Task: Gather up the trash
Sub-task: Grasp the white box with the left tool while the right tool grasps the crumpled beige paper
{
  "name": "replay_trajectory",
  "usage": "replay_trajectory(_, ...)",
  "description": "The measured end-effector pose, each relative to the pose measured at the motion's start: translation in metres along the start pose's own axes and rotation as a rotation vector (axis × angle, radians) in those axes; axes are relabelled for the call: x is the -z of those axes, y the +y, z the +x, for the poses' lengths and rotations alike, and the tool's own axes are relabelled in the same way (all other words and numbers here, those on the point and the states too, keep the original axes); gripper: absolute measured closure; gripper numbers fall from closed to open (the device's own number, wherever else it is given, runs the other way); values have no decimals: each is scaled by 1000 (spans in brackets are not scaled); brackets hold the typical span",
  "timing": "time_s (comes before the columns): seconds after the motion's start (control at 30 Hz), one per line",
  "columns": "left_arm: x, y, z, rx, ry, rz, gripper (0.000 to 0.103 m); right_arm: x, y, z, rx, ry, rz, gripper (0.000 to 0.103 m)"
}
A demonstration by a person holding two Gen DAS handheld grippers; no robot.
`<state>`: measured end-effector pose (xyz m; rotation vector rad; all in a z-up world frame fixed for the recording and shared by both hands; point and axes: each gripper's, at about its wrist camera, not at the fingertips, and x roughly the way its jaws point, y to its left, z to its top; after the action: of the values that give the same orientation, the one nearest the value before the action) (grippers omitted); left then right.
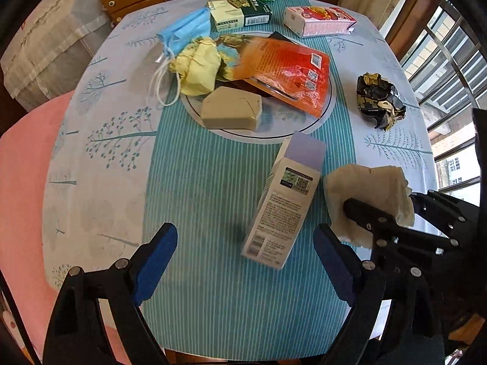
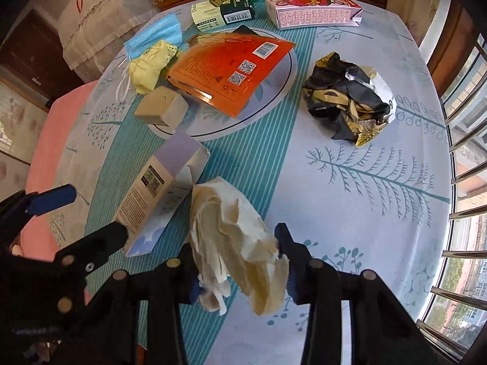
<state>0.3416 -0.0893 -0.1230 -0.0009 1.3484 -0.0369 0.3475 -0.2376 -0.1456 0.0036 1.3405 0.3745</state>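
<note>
Right tool (image 2: 237, 258) points steeply down, pinching crumpled tissue (image 2: 237, 243).

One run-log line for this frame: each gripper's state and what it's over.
left gripper: open, over the pale carton | right gripper: shut on crumpled tissue | plate: holds trash | table: more trash left

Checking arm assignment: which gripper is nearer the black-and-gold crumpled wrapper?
Right. The right gripper, closed on a crumpled tissue, sits on the black-and-gold crumpled wrapper's side of the table. The left gripper is open around the white and lavender carton, farther away.
</note>
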Motion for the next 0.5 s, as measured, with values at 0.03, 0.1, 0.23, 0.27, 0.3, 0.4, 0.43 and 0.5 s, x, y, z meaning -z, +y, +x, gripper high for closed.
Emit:
replay_trajectory(0.03,-4,-4,6,1,7,6,21,-1,-3,-1,-14,5,1,64)
replay_trajectory(0.1,-10,-10,18,8,36,17,30,-1,-9,-1,-37,11,5,64)
replay_trajectory(0.23,-18,-15,34,36,60,4,37,0,-13,-3,-48,13,-7,66)
replay_trajectory(0.27,-20,-16,38,33,67,5,39,1,-14,-4,-50,12,-8,67)
replay_trajectory(0.3,-21,-17,43,34,78,7,42,2,-15,-4,-53,12,-8,67)
replay_trajectory(0.4,-22,-18,56,56,112,-5,61,5,-18,-6,-58,9,-6,68)
replay_trajectory(0.43,-22,-18,56,55,101,-15,65,6,-21,-8,-61,7,-1,69)
replay_trajectory(0.5,-23,-17,54,85,77,-25,67,8,-22,-9,-69,4,13,70)
